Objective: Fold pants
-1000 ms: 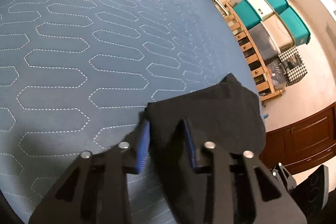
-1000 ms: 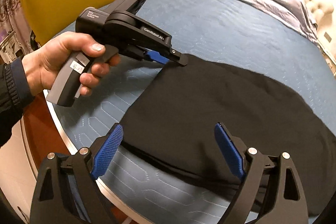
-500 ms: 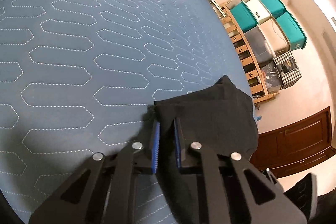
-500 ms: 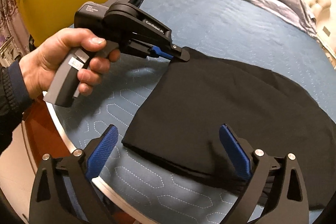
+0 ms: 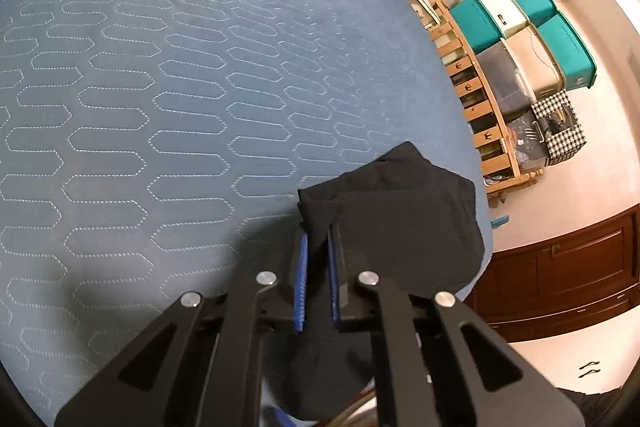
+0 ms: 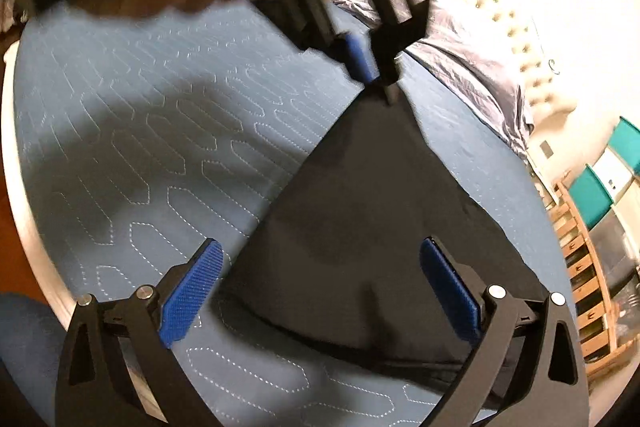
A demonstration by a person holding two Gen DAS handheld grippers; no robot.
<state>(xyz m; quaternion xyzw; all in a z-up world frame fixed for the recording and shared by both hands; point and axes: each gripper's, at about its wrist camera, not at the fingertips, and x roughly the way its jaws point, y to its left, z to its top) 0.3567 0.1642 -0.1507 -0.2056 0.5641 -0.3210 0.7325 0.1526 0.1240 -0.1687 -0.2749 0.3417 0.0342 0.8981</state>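
The black pants (image 6: 360,227) lay on the blue quilted bed (image 5: 160,87), one corner lifted, probably to fold it over. The left tongs (image 5: 317,279) were clamped on that corner; the right tongs (image 6: 320,287) hovered apart above the cloth.

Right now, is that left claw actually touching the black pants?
Touching. In the left wrist view the left gripper has its blue pads closed on a corner of the black pants; the right wrist view shows that corner lifted off the bed.
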